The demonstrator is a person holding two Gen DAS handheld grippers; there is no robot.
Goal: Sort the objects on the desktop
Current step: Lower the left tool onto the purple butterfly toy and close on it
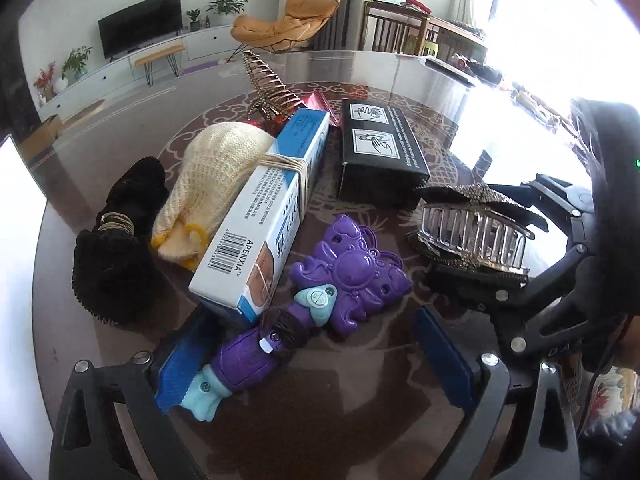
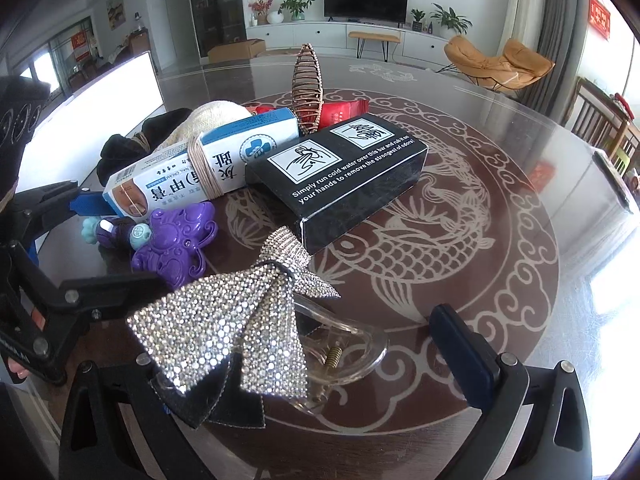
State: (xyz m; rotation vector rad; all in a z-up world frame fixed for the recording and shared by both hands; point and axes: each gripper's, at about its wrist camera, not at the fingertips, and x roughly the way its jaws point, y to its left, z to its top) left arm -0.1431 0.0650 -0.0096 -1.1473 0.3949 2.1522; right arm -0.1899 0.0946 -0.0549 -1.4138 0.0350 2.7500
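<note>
The purple toy wand (image 1: 316, 312) lies flat on the table (image 1: 360, 380), handle toward the camera, head slanting up-right. The left hand-held gripper (image 1: 316, 368) straddles its handle with jaws wide. The right hand-held gripper (image 2: 320, 364) stands wide around the rhinestone bow clip (image 2: 240, 332).

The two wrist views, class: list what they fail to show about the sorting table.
- Red packet: in both views mostly hidden behind the blue-and-white box and black box; its print is unreadable.
- Purple toy: in the right view, its handle end is partly covered by the left tool.
- Rhinestone bow clip: in the right view, the bow hides the right tool's left finger, so contact is unclear.
- Window side: overexposed in the left view.
</note>
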